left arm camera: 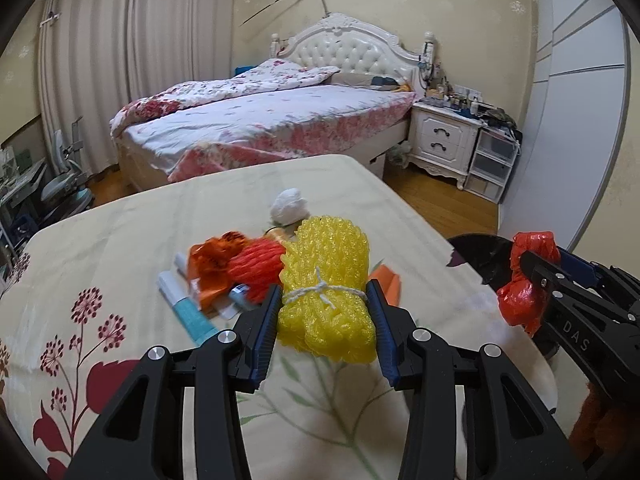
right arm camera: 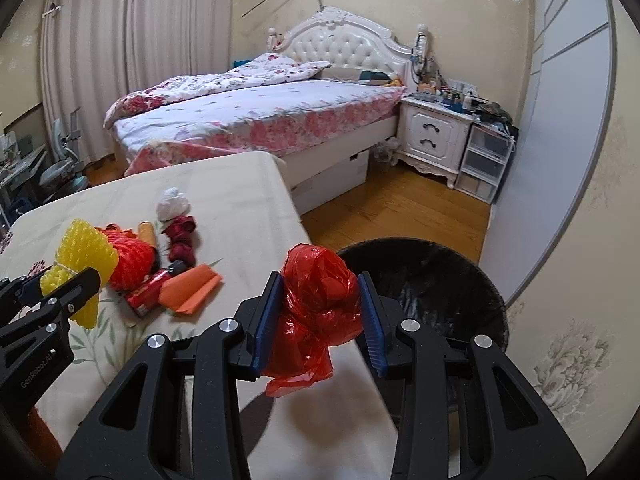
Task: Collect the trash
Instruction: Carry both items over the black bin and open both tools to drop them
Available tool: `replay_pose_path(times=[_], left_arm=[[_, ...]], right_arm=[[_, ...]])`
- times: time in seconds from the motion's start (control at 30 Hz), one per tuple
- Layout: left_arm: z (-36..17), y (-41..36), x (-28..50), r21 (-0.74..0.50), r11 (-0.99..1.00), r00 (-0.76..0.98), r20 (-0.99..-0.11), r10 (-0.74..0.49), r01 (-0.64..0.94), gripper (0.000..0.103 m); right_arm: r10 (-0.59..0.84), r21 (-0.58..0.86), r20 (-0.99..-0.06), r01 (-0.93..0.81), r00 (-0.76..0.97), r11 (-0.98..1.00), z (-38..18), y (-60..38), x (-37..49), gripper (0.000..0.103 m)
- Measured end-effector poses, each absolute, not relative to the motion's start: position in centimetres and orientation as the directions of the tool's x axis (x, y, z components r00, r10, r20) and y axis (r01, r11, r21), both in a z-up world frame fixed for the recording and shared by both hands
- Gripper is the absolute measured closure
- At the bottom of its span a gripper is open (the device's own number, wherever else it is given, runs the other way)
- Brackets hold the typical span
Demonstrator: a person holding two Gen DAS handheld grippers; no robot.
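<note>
Left gripper (left arm camera: 323,314) pinches yellow foam net bundle (left arm camera: 326,280) above table (left arm camera: 120,232), trash pile (left arm camera: 236,272) at its 10 o'clock. Right gripper (right arm camera: 320,312) clamps red plastic bag (right arm camera: 316,312), black bin (right arm camera: 432,280) at 2 o'clock.

floral-clothed table (right arm camera: 240,208), scattered trash (right arm camera: 176,276)

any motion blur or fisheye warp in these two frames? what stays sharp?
Left wrist view: trash pile on the table is motion-smeared, yellow foam net in the left gripper sharp; wardrobe edge bows, corners vignetted. Right wrist view: red plastic bag in the right gripper crisp, orange paper soft, black bin dim.
</note>
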State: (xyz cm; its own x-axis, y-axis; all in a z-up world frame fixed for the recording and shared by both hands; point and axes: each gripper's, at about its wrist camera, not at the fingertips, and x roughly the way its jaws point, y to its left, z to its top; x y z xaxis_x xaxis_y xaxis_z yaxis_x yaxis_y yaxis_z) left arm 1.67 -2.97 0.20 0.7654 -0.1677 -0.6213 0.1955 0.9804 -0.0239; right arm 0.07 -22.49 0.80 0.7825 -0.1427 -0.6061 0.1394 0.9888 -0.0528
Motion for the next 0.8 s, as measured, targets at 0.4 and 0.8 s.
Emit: replay_pose_path(times=[0.4,0.8], left_arm=[[-0.6,-12.0,5.9,0.003,0.943,0.736,-0.626,-0.257,0.332,0.060],[-2.6,-17.5,9.3,0.040,0.921,0.699,-0.664,-0.265,0.387,0.060]], right_arm=[[-0.231,-0.039,-0.631,0.267,0.741,0.963,-1.2,-29.6,2.1,0.066],[-0.237,0.000,-0.663,0.317,0.711,0.949,-2.9,-32.7,4.7,0.066]])
